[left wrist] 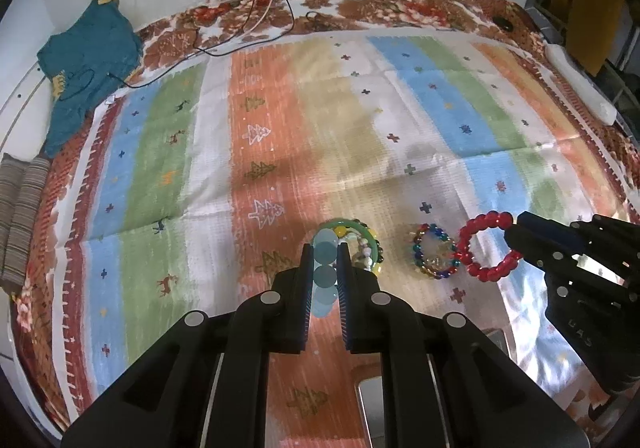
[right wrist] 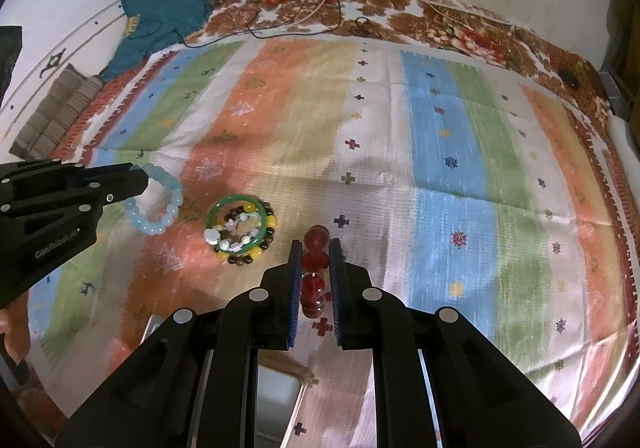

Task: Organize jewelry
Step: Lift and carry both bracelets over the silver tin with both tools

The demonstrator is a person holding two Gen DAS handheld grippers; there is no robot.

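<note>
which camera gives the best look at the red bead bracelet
The left wrist view: the red bead bracelet shows as a full ring, pinched by the right gripper. The right wrist view shows only a few beads edge-on between its fingers.

Blue bracelet (right wrist: 154,200) & red bracelet (left wrist: 486,246) held; green bangle (right wrist: 236,226) on cloth

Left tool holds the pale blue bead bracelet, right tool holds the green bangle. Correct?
Not quite. The left tool does hold the pale blue bead bracelet, but the right tool holds the red bead bracelet, as the left wrist view shows.
</note>
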